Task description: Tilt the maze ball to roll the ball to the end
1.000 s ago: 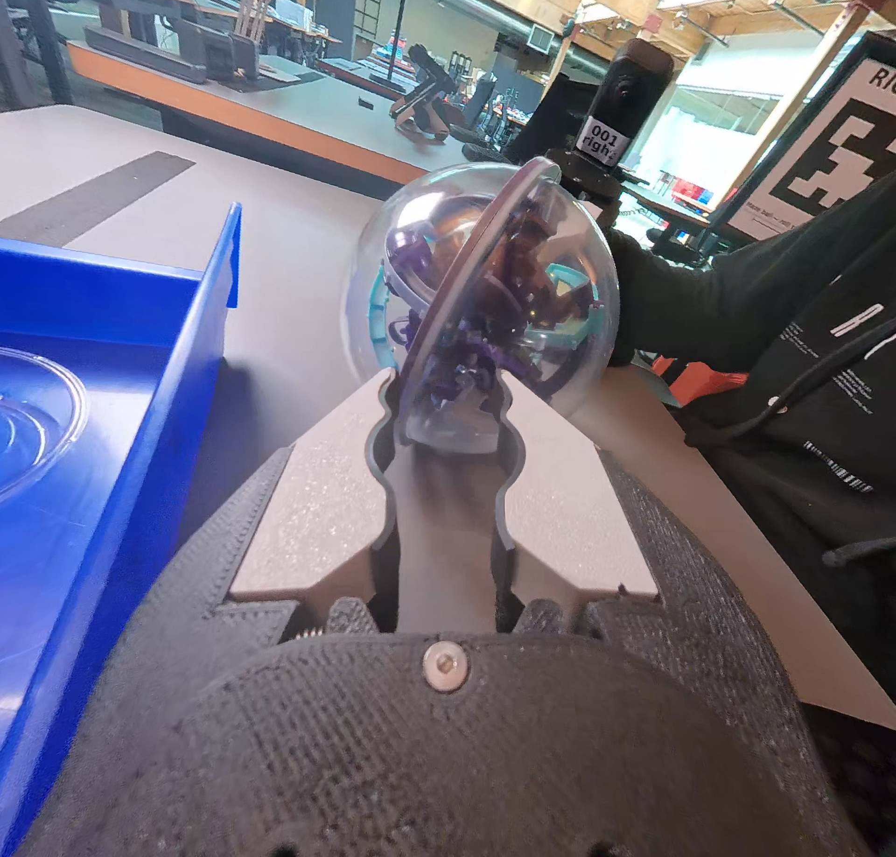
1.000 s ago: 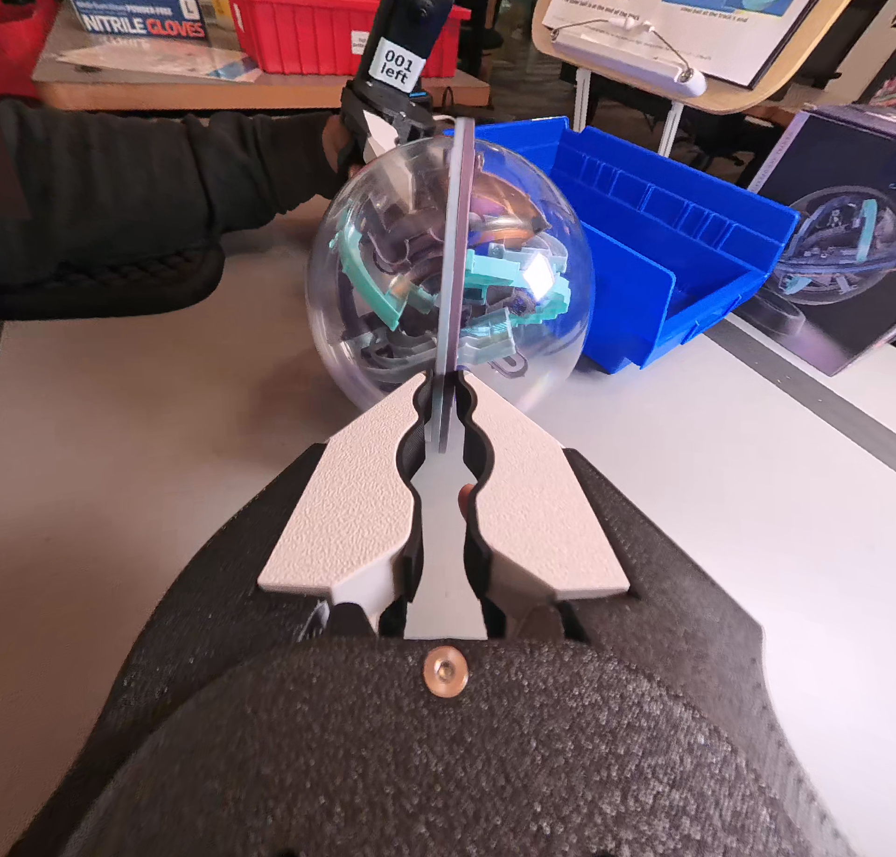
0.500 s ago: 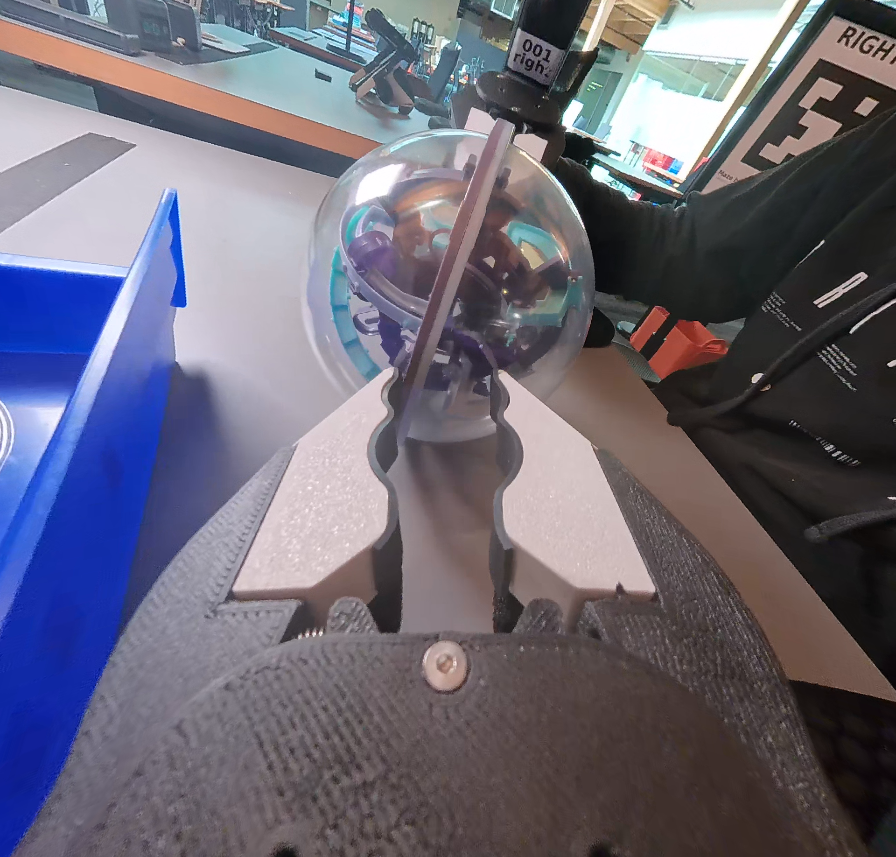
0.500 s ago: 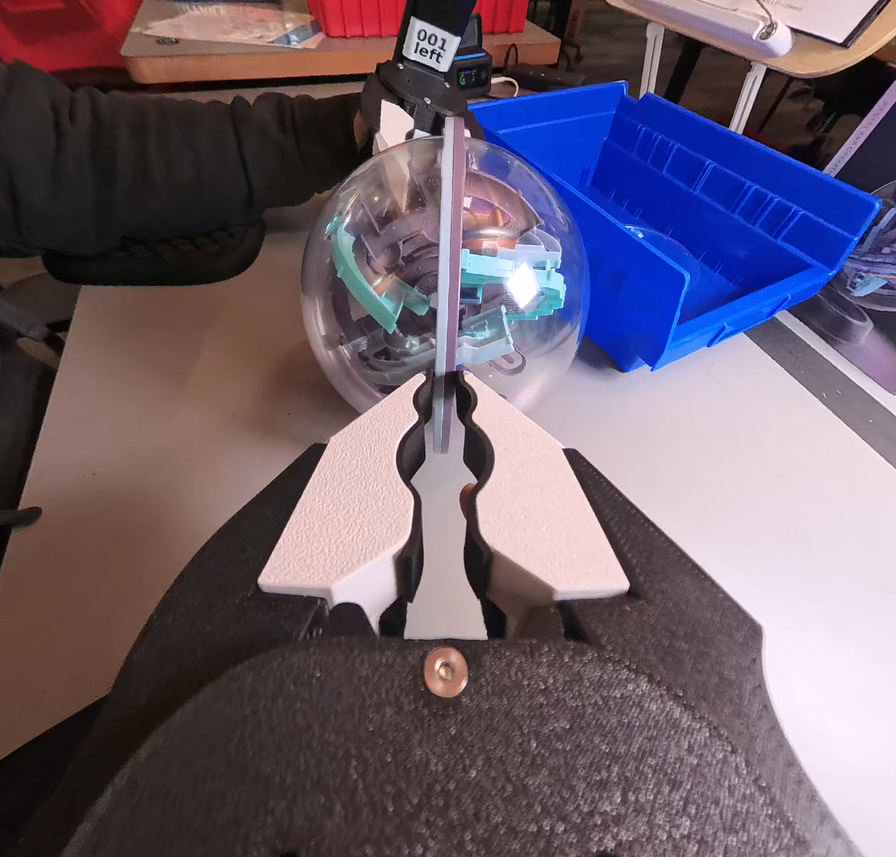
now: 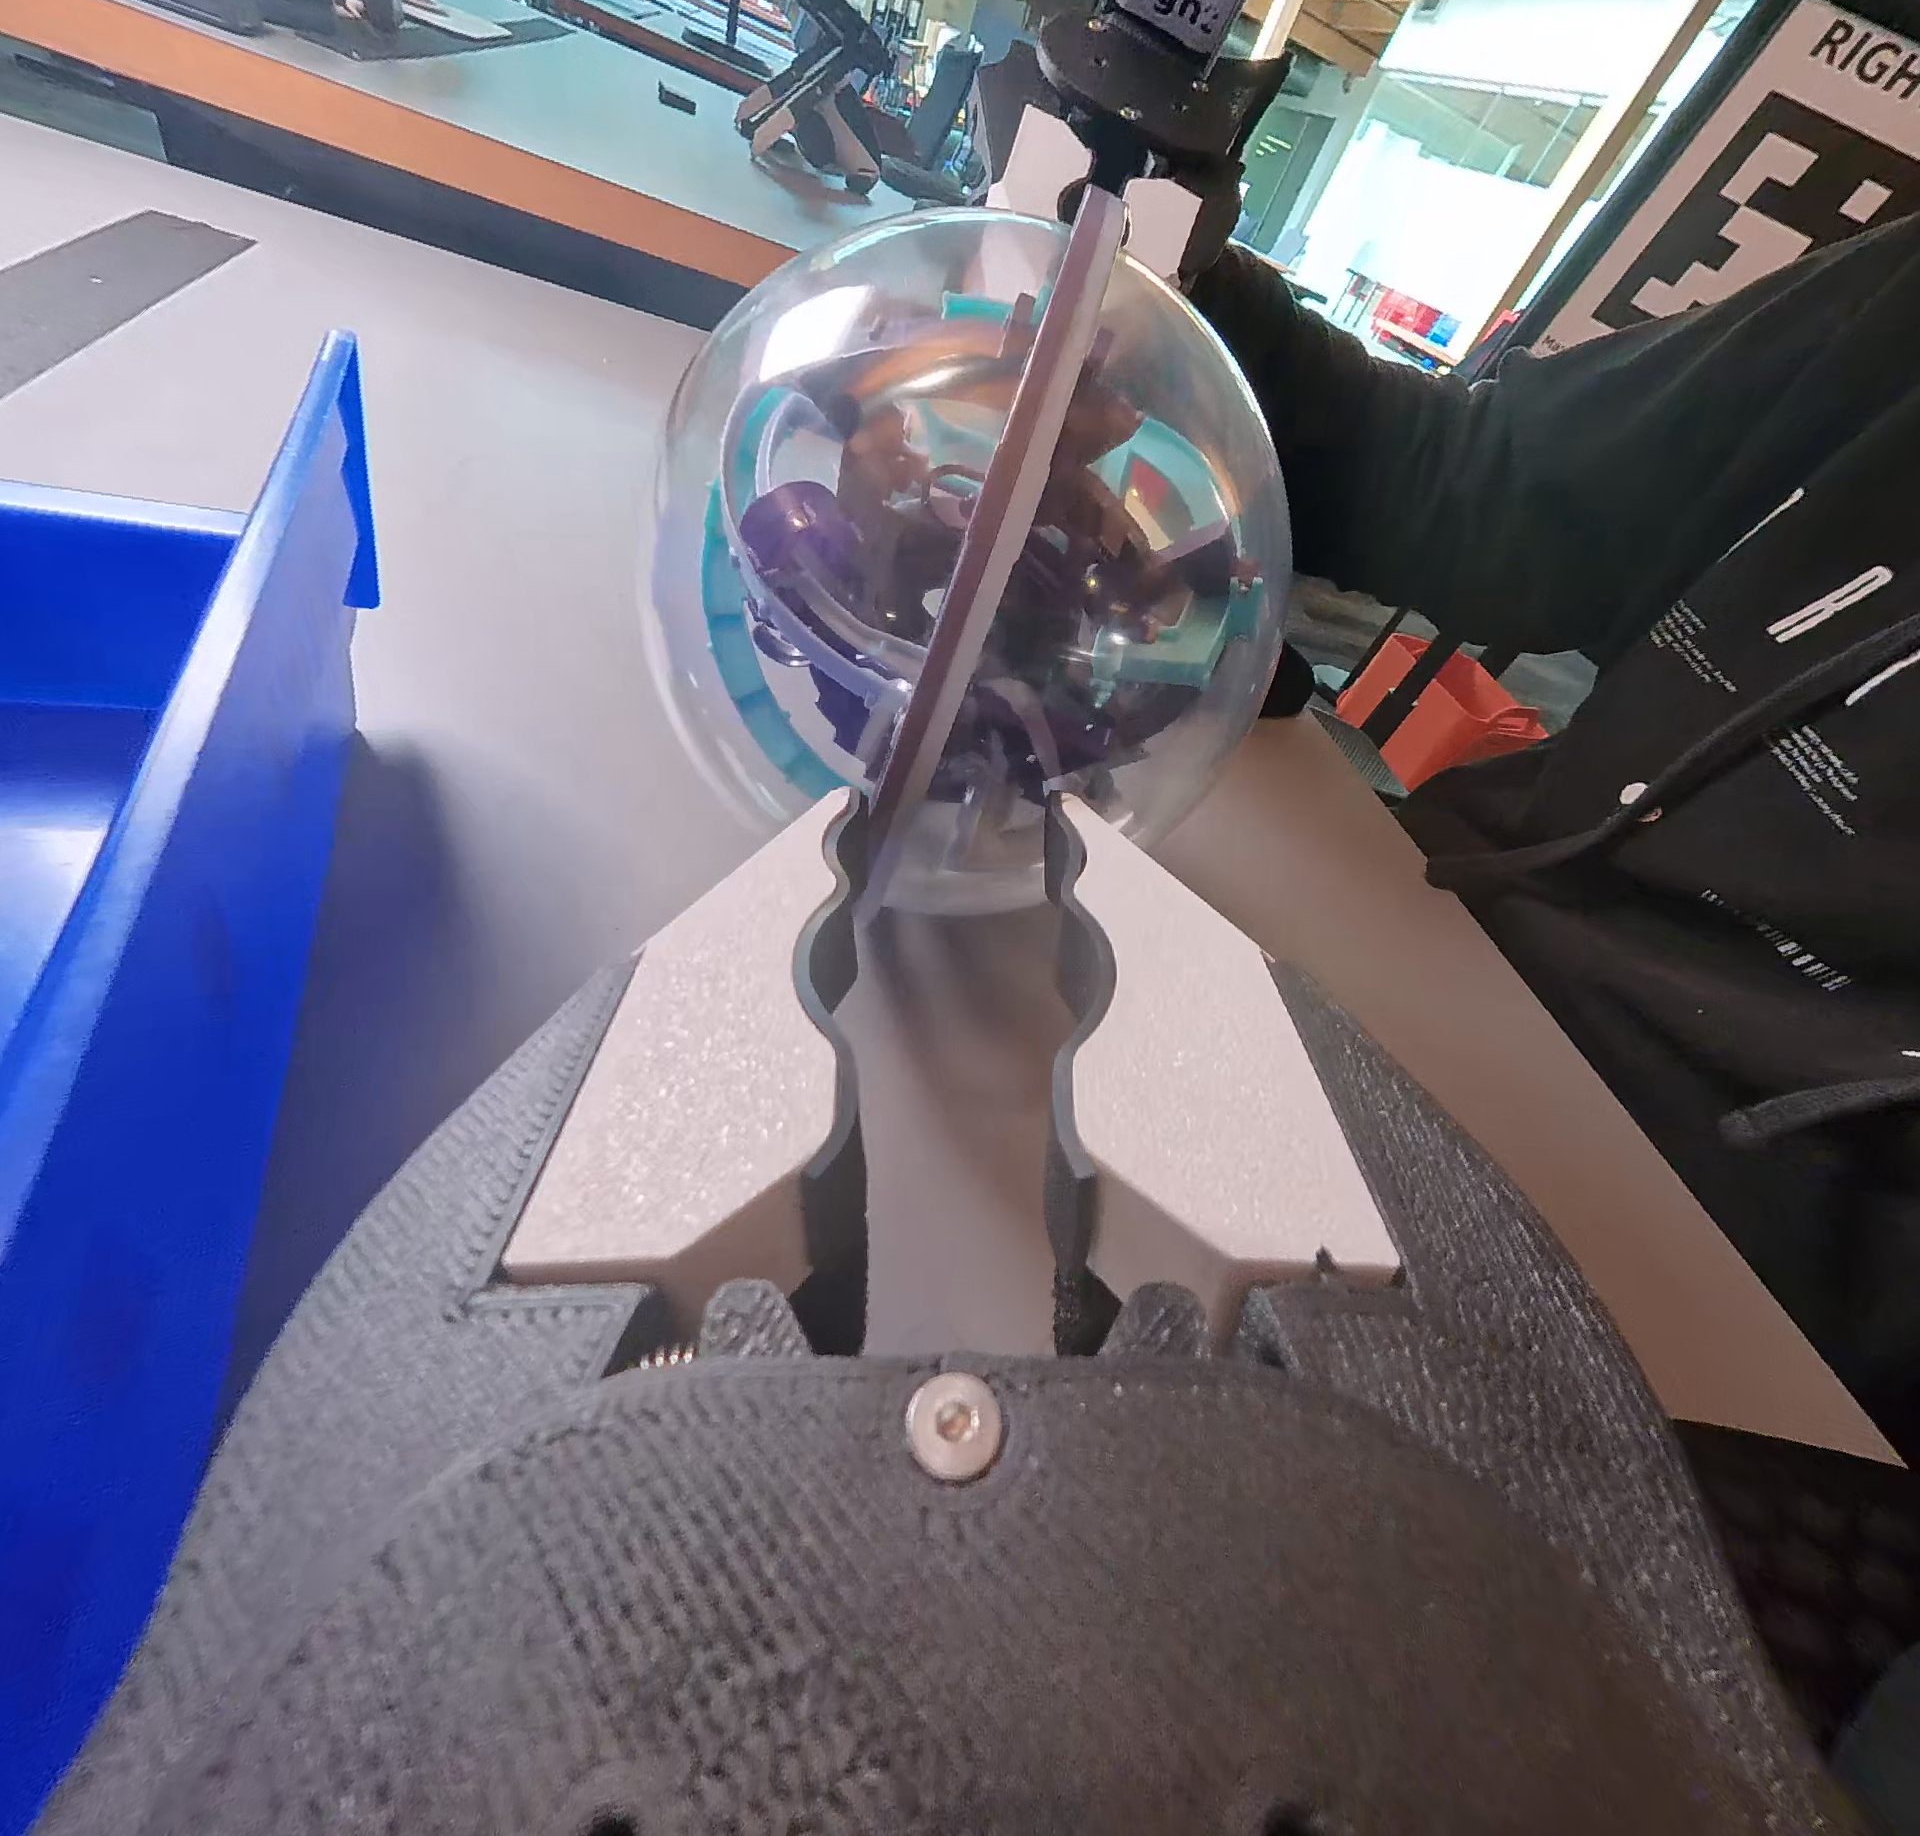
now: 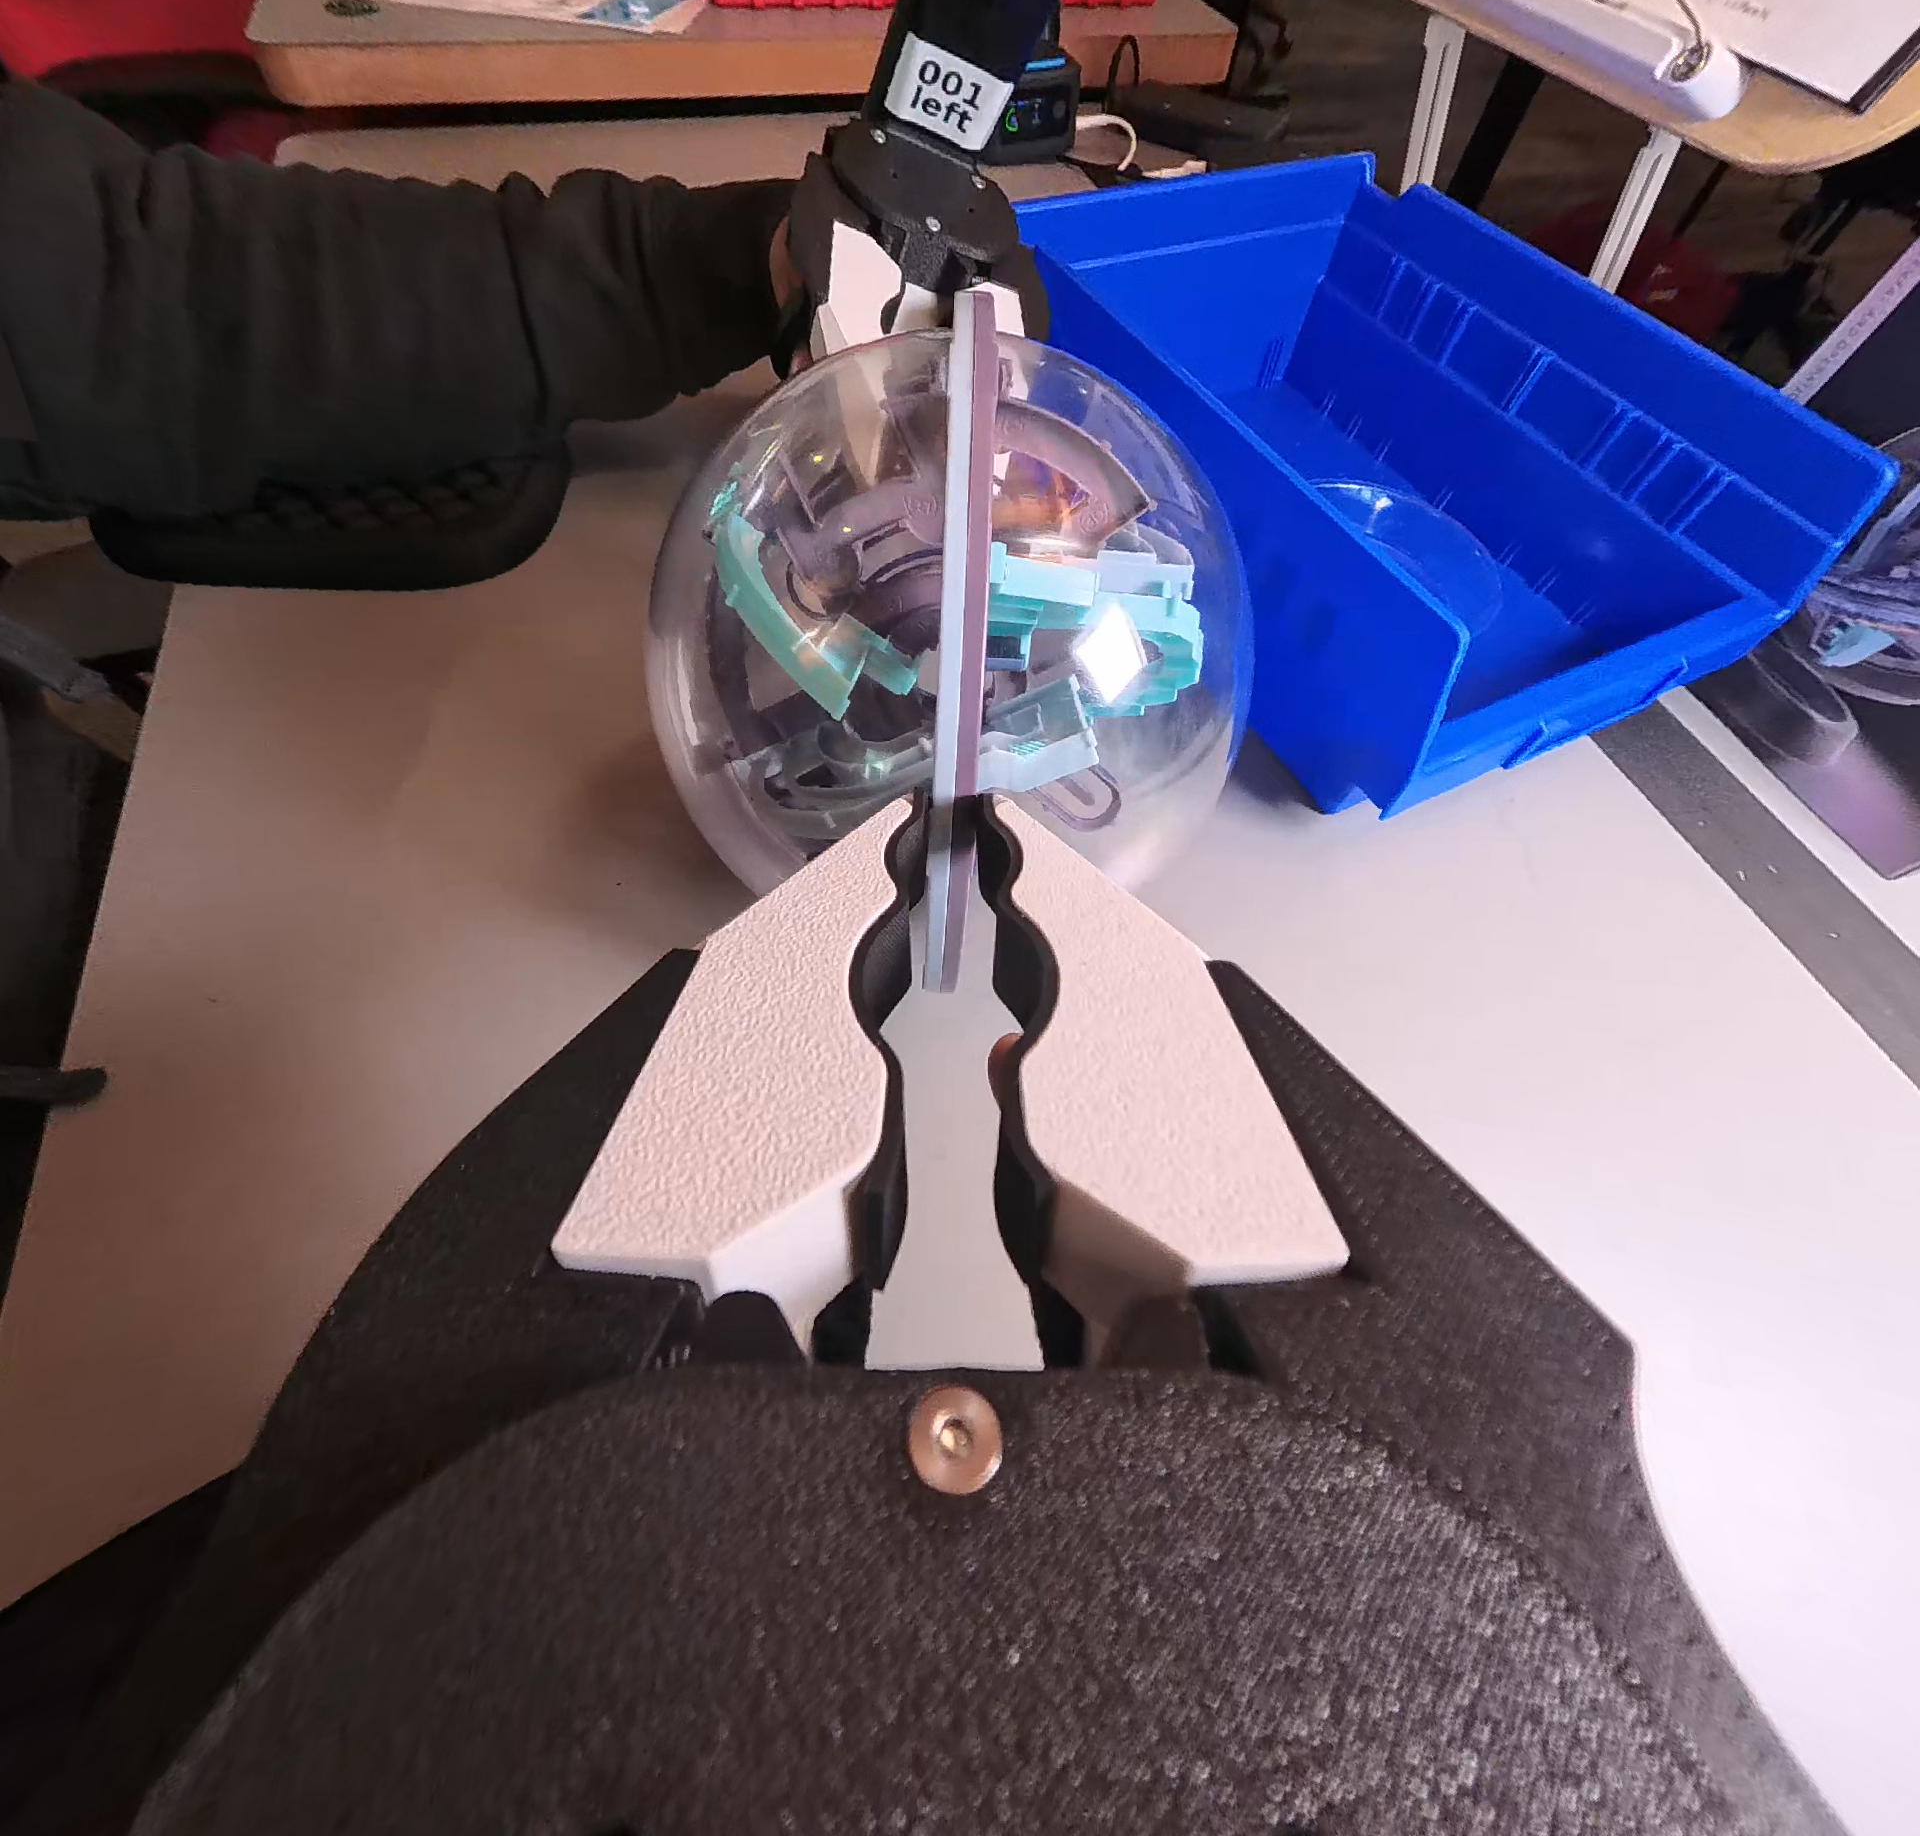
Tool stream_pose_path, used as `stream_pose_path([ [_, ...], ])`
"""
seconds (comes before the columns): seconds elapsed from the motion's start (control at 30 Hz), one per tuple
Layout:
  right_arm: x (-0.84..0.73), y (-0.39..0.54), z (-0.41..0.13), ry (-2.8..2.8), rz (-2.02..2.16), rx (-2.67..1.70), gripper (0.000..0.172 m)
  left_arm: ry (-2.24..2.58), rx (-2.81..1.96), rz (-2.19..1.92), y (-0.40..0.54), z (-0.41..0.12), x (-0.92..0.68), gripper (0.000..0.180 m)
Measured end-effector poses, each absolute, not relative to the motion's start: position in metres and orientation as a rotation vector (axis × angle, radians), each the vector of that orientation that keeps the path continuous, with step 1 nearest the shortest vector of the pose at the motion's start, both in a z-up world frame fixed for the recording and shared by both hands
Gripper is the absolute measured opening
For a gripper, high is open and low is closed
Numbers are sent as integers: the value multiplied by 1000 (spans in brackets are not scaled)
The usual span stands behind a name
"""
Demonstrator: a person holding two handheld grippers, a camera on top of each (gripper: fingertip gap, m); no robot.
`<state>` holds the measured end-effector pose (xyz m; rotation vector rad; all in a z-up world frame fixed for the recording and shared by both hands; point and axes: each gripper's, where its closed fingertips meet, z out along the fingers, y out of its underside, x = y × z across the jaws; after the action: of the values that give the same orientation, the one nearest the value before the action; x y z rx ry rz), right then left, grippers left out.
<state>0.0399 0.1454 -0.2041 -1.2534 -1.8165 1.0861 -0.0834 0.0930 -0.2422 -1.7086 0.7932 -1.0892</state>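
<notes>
Gripping the maze ball point(image 6: 951, 623) mid-frame above the table point(image 6: 416, 851), right gripper point(image 6: 951, 841) jaws pinch its flat ring; left gripper point(image 5: 951, 841) jaws sit apart, cupping the sphere, ring edge touching one.

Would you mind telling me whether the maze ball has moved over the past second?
Yes. In the right wrist view, the maze ball has dropped lower against the blue bin, and its rim looks similarly upright.

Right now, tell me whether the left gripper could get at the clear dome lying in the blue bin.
Probably not as things stand. The left gripper is taken up with the maze ball, its fingers straddling the ball's rim. The clear dome lies uncovered in the blue bin beside it, so it would first need to release.
</notes>
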Motion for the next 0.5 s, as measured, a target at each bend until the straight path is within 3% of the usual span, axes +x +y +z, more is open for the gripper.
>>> stream_pose_path([
  [0.5, 39, 138, -202, -1772, 1152, -1201, 7, 785, -1555, -1037, 94, -204, -81, 16],
])
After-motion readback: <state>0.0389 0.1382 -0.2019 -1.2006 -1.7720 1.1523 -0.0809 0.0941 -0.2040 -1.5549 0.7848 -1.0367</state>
